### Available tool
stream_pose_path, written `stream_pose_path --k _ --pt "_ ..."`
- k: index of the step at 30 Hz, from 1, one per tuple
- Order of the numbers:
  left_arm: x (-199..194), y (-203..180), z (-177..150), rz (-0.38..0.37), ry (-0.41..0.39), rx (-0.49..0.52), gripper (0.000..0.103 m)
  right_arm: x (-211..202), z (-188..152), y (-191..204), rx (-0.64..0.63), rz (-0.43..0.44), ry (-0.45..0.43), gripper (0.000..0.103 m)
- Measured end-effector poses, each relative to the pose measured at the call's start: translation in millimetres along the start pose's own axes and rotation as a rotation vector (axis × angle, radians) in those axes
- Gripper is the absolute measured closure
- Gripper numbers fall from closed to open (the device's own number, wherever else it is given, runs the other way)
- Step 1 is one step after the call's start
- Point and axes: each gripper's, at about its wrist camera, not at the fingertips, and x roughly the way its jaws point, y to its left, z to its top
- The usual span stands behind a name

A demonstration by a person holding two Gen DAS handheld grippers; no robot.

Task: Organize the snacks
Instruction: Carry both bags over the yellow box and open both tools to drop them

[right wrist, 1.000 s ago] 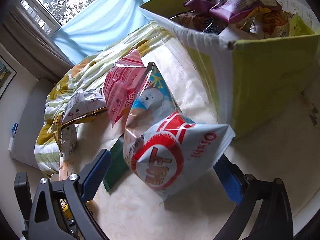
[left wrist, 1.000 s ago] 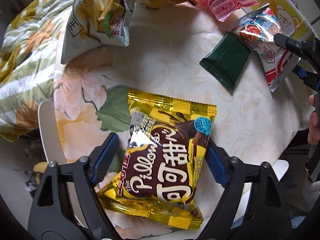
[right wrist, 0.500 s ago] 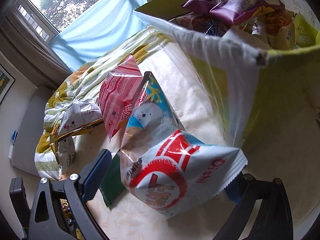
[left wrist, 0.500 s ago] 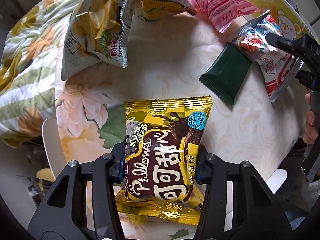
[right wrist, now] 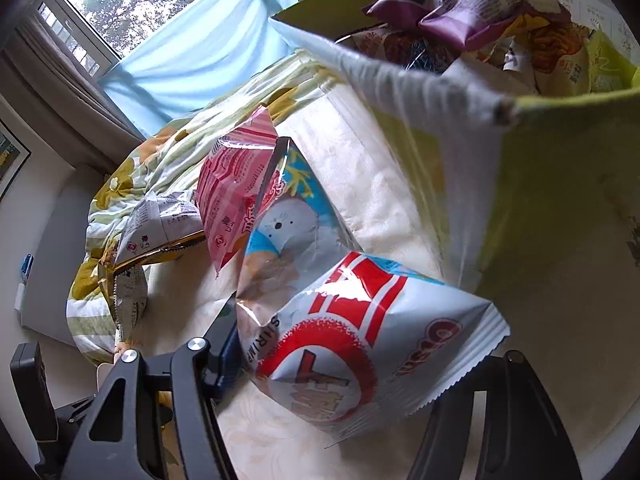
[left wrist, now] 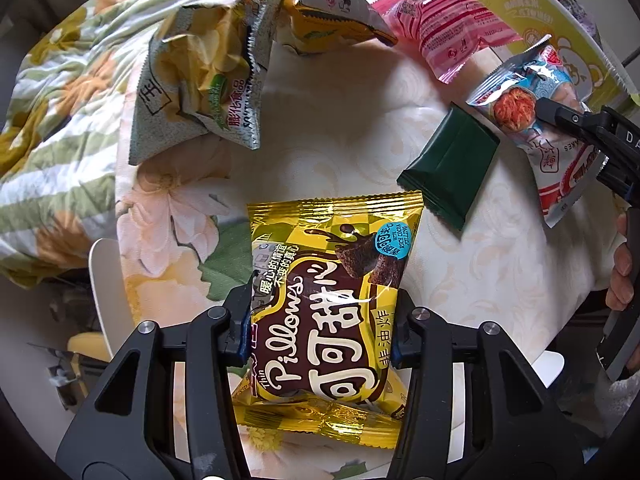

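Observation:
My left gripper [left wrist: 322, 330] is shut on a yellow and brown Pillows chocolate snack bag [left wrist: 332, 280], held just above the round table [left wrist: 340, 152]. My right gripper [right wrist: 340, 364] is shut on a white, red and blue shrimp cracker bag [right wrist: 352, 336] and holds it lifted next to the green cardboard box [right wrist: 560, 200]. The same bag shows in the left wrist view [left wrist: 548, 120] at the far right, pinched by the right gripper. The box holds several snack bags, a purple one [right wrist: 452, 4] on top.
On the table lie a dark green packet [left wrist: 452, 168], a pink striped bag [left wrist: 444, 36], a grey and yellow chip bag [left wrist: 204, 92] and a grey and orange bag [left wrist: 328, 20]. A floral blanket [left wrist: 60, 120] lies to the left. A white chair [left wrist: 108, 300] stands below the table edge.
My left gripper closed on the Pillows bag and raised it slightly. My right gripper closed on the shrimp cracker bag and lifted it toward the box rim.

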Motion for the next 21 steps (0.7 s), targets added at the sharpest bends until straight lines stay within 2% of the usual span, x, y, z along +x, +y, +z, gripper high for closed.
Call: stream_pose_path --k 5,8,11,17,21 --pt "-22.1 3.8 -3.3 0.011 -0.024 -0.024 0.060 -14.1 -1.2 6.3 -0.005 0.013 -0.007 0.042" --pt "-45.6 3.5 -1.3 0.062 -0.060 -0.006 0.060 -28.8 -1.6 14.3 -0.015 0.031 -0.007 0.042" --pt "-67.1 1.1 6.4 0.078 -0.098 0.003 0.060 -49.9 -0.9 25.5 -0.031 0.048 -0.010 0.042" --pt "-110.3 -20.0 35.4 0.020 -0.195 0.025 0.060 -103.6 8.4 40.4 -0.074 0.063 -0.053 0.042" --pt "-134.3 -51.7 67.2 -0.031 -0.258 0.038 0.059 -139.3 32.3 33.8 -0.107 0.045 -0.113 0.042"
